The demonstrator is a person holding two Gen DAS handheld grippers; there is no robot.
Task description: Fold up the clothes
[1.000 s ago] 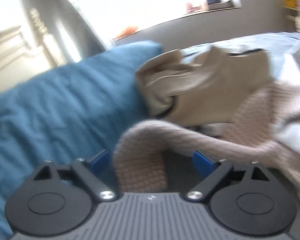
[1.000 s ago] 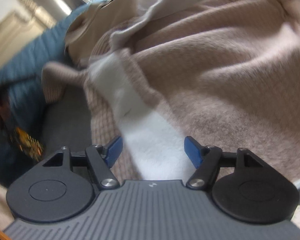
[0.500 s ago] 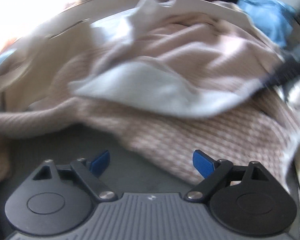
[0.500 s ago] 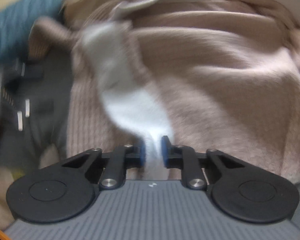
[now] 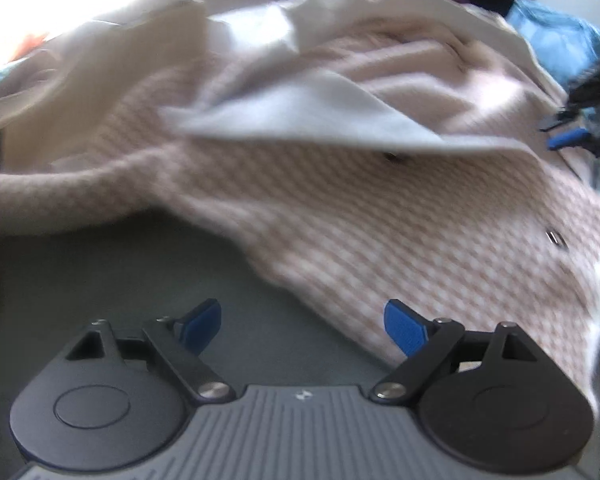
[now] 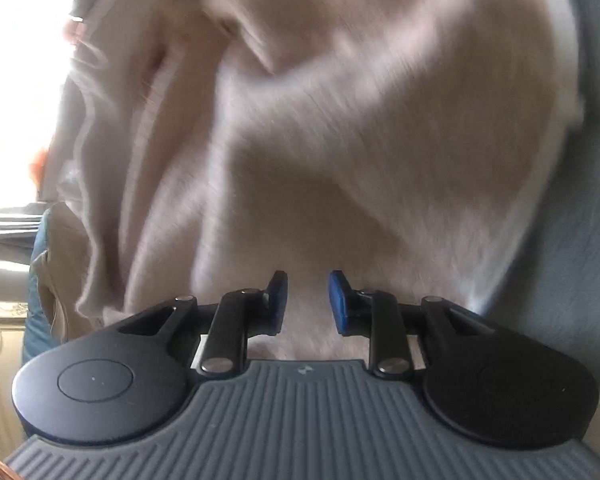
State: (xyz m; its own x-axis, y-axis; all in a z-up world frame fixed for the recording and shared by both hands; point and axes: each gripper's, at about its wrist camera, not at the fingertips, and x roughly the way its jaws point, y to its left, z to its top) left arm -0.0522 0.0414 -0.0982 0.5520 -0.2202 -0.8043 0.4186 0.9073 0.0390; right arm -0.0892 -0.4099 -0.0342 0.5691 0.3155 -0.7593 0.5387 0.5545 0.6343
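Observation:
A pink waffle-knit garment [image 5: 380, 216] with a white lining flap [image 5: 308, 116] and dark snaps lies crumpled on a grey surface [image 5: 140, 280]. My left gripper [image 5: 302, 322] is open and empty, just in front of the garment's near hem. In the right wrist view the same pink garment [image 6: 340, 140] fills the frame. My right gripper [image 6: 307, 300] has its jaws narrowly apart with the pink fabric between them, pinched. The right gripper also shows at the far right of the left wrist view [image 5: 580, 132].
A beige garment [image 5: 80, 80] lies at the left behind the pink one. White cloth [image 5: 300, 20] and a blue item [image 5: 560, 44] sit further back. A bright window is at the upper left. Teal bedding [image 6: 40, 280] shows at the left edge.
My right gripper closed on the garment's white-lined edge and lifted it, turning the view. My left gripper swung from the teal bedding and beige garment to the pink garment's hem, staying open.

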